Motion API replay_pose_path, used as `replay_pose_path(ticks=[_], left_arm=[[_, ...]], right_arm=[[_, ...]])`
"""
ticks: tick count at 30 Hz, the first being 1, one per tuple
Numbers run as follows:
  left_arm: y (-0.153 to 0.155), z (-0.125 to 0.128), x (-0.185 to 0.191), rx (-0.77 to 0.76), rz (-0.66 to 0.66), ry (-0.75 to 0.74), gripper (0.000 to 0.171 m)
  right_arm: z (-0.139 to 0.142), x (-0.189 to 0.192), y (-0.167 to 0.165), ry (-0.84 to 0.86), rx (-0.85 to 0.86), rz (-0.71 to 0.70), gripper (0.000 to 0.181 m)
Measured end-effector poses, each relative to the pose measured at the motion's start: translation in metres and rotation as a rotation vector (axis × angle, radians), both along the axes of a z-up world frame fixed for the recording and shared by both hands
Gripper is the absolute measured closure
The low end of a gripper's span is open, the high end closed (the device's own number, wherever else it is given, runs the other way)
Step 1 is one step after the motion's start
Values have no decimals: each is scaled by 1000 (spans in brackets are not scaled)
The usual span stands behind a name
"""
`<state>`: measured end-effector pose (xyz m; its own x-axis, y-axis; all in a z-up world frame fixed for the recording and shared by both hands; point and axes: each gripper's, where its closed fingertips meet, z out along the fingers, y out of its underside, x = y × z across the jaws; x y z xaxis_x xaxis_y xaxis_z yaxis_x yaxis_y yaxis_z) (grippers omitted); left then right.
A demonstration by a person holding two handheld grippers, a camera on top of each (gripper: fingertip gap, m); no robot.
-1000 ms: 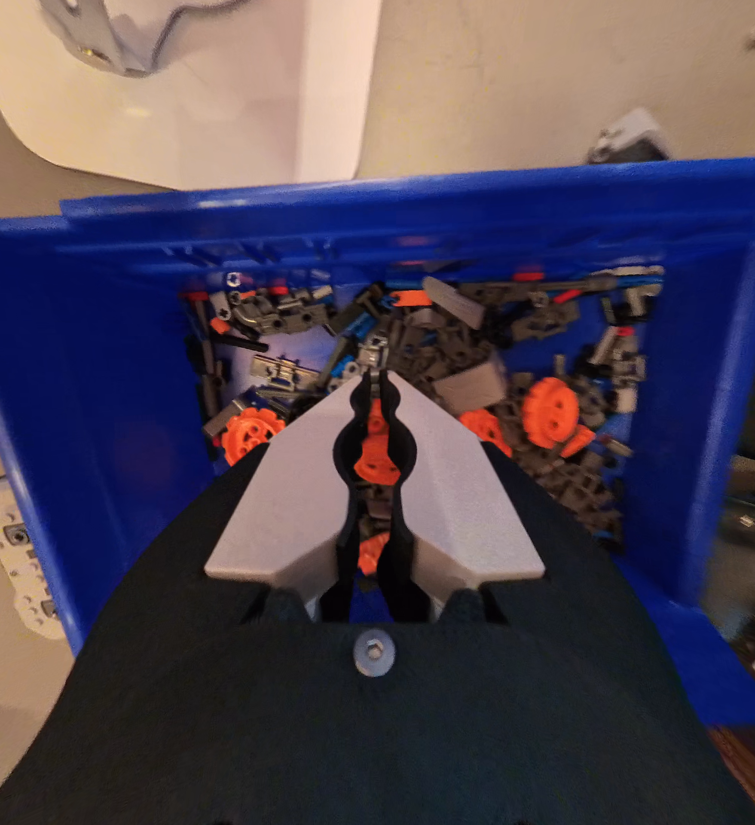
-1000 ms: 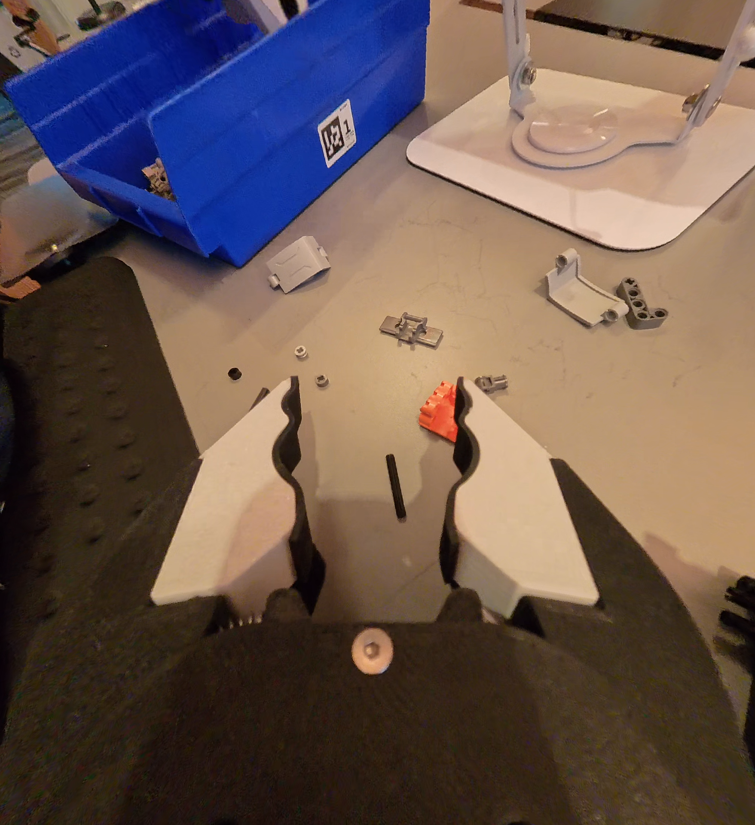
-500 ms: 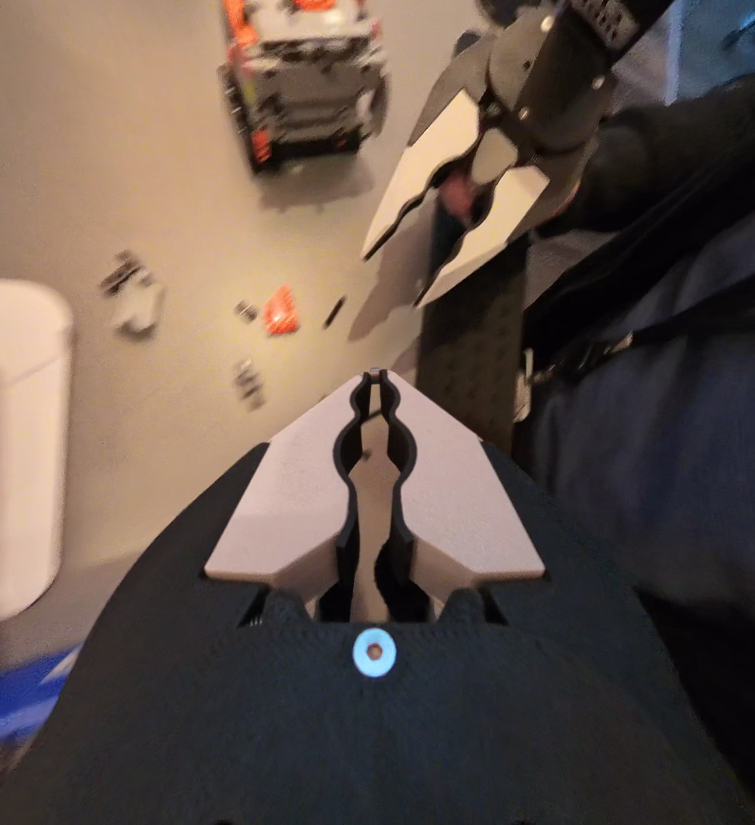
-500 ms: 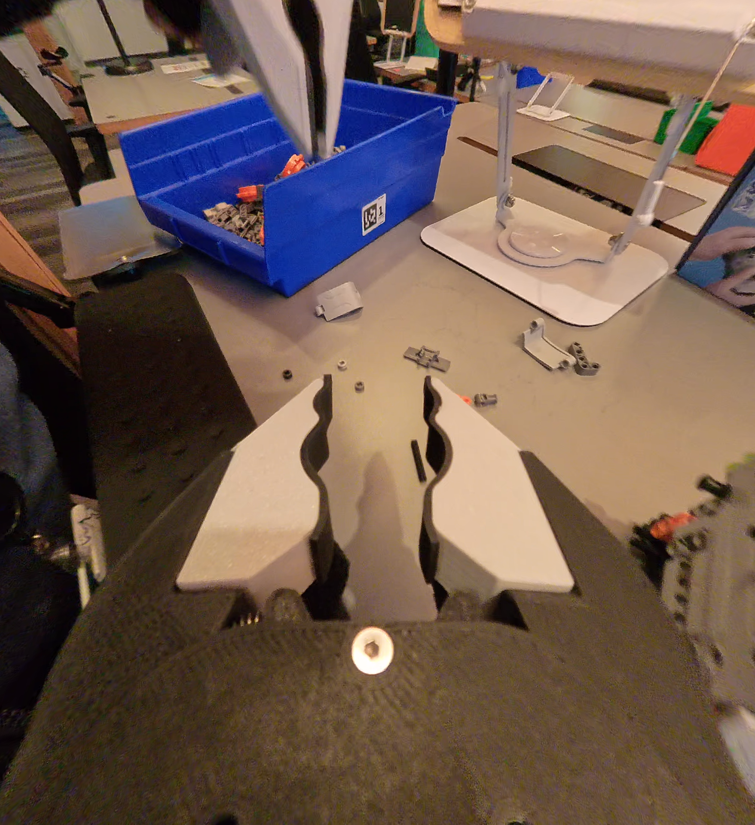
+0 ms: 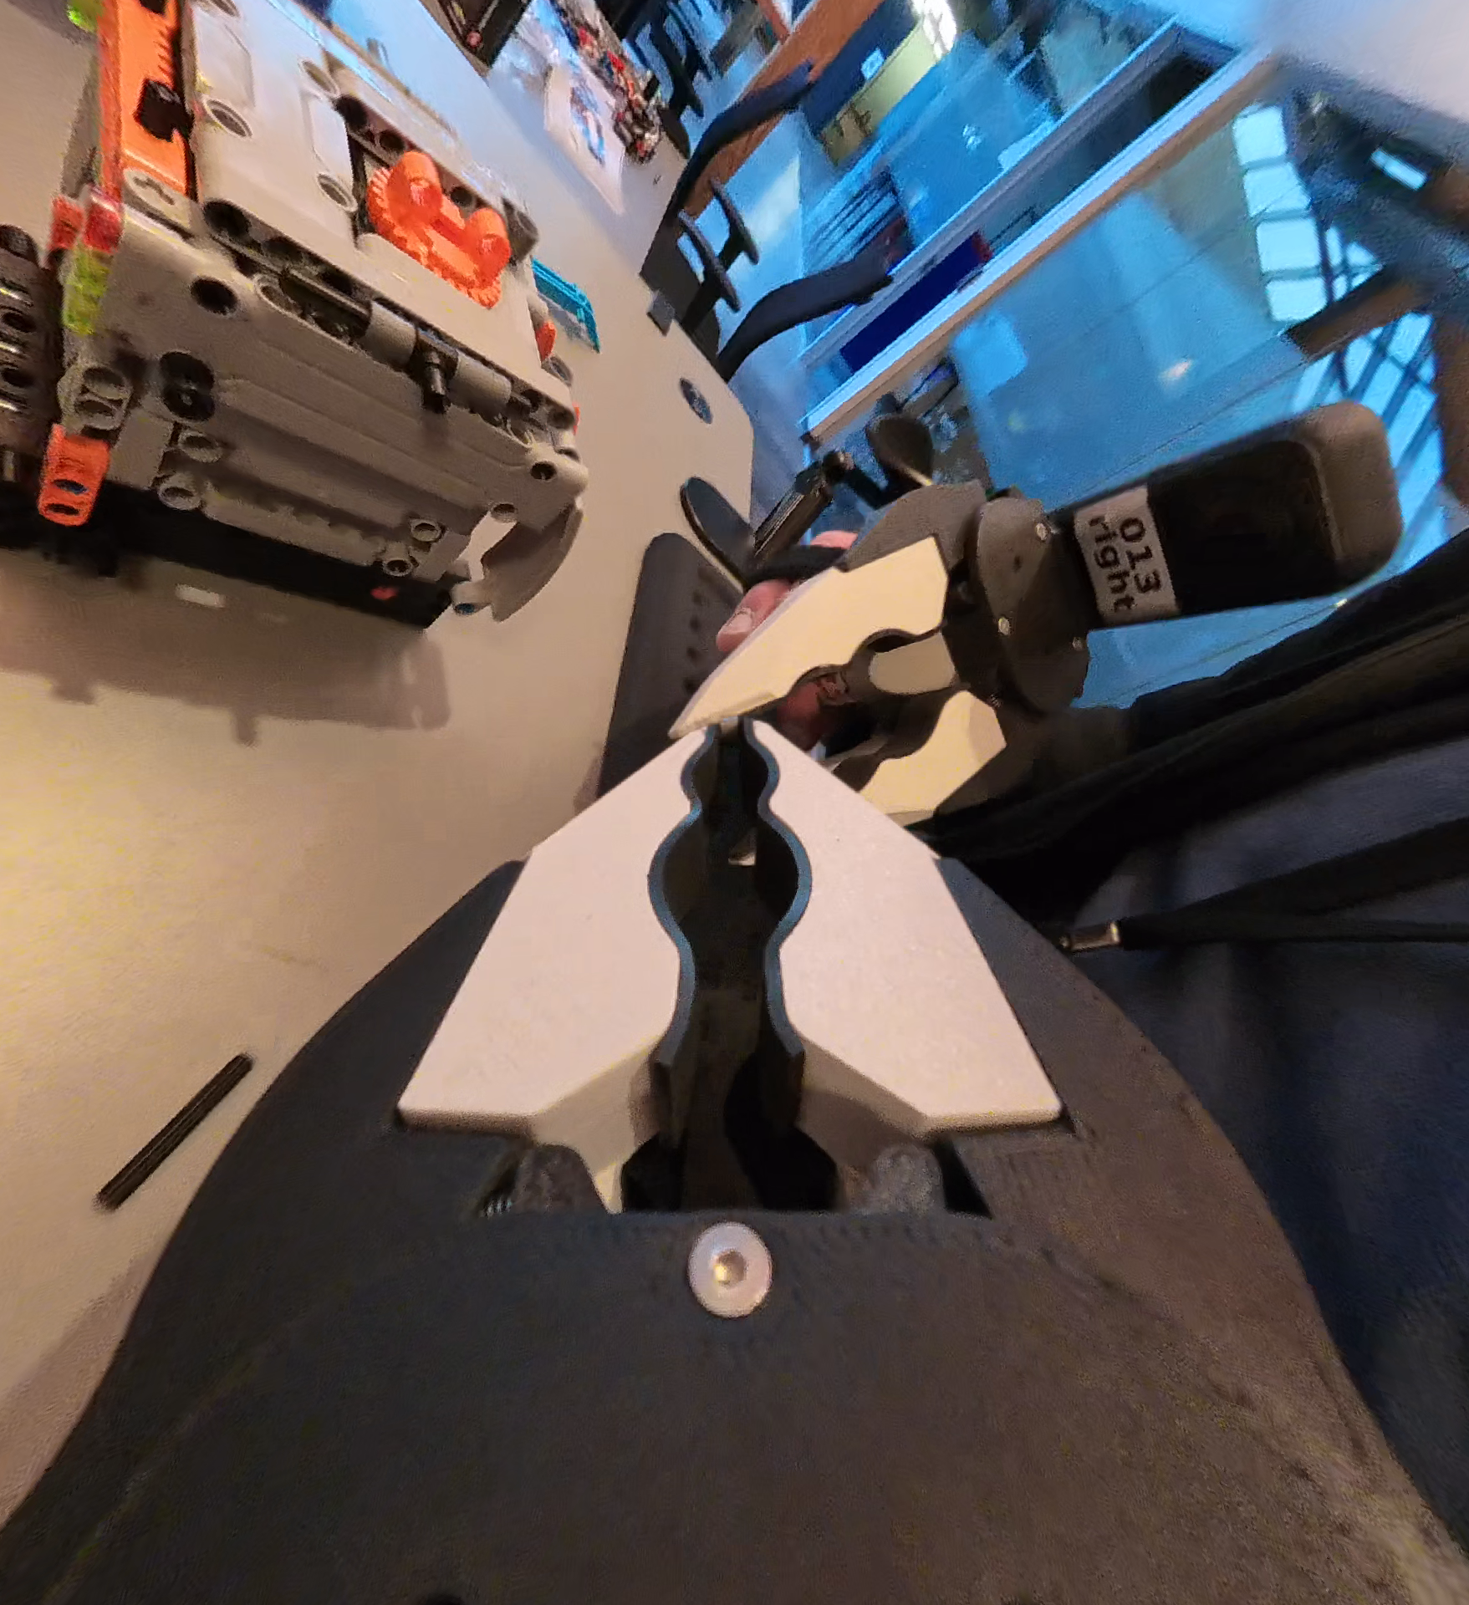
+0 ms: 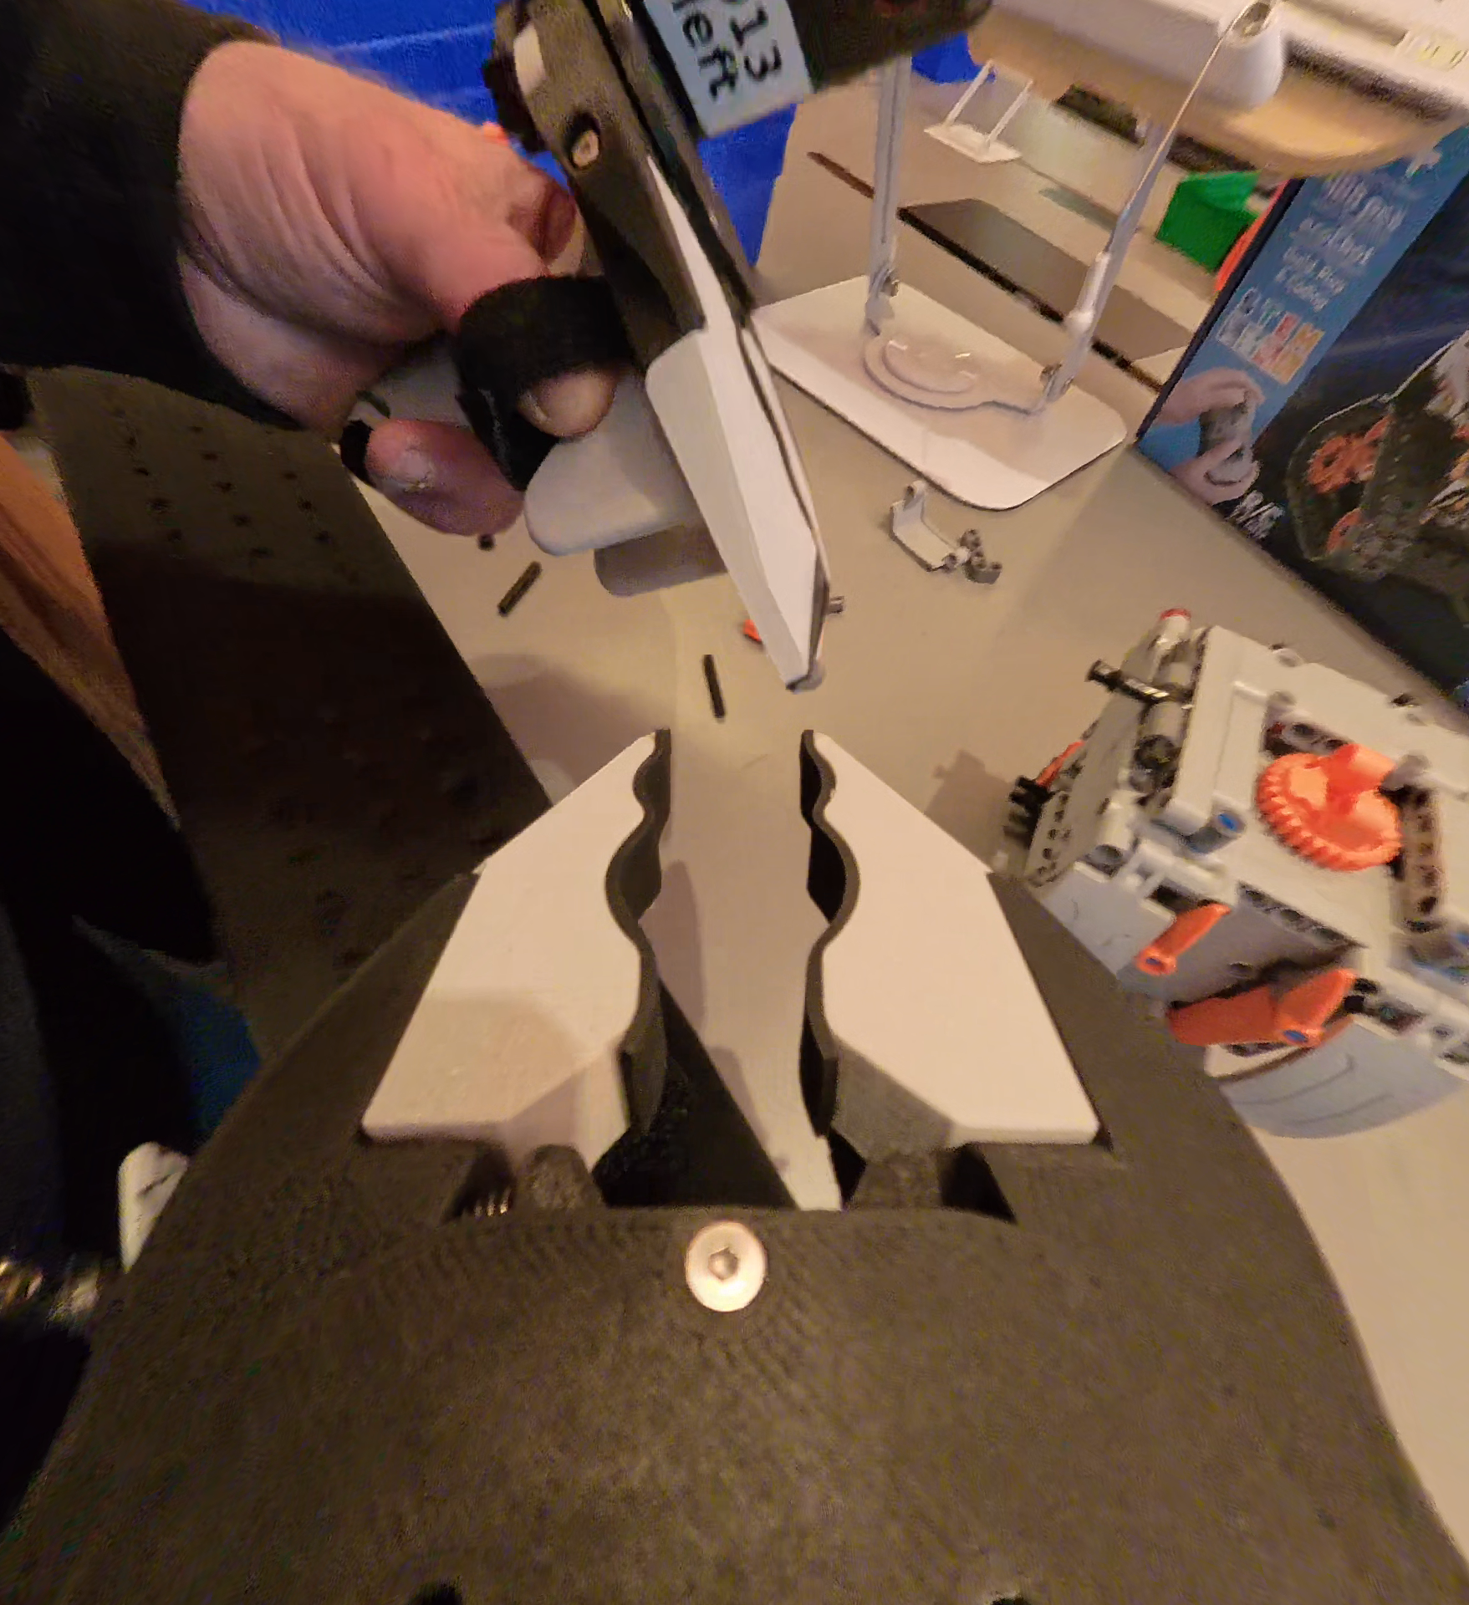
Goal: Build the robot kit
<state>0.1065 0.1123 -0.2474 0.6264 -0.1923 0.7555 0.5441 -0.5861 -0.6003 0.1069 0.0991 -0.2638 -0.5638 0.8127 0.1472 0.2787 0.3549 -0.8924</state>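
Right tongs [image 6: 735, 738] parted over the grey tabletop [image 6: 930, 677], left tongs [image 6: 804, 677] just ahead pinched on one tiny grey piece [image 6: 810, 680], two black pins [image 6: 713, 686] beneath, one grey-orange brick model [image 6: 1286, 877] right, one white stand [image 6: 948, 391] beyond.

A grey-and-orange brick-built model [image 6: 1286, 877] sits on the grey table [image 6: 1017, 695] at 3 o'clock in the right wrist view. A short black axle [image 6: 714, 686] lies near centre, with a grey bracket piece [image 6: 930, 534] toward 1 o'clock. Beyond it is a white stand base [image 6: 948, 408], a printed box [image 6: 1365, 347] at 2 o'clock, and a black perforated mat [image 6: 279, 608] at 9 o'clock
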Motion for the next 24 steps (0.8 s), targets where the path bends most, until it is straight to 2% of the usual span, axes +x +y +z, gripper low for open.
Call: replay_pose_path(ticks=[4,9,20,24], left_arm=[[8,-1,5,-7,6,-71,171],[14,8,16,16,-32,-175,170],[15,14,6,94,19,-410,171],[14,10,-1,103,60,-366,170]], right_arm=[[16,-3,13,81,84,-34,158],[17,-6,16,122,206,0,174],[20,-11,17,112,185,49,176],[16,-18,15,67,202,60,176]])
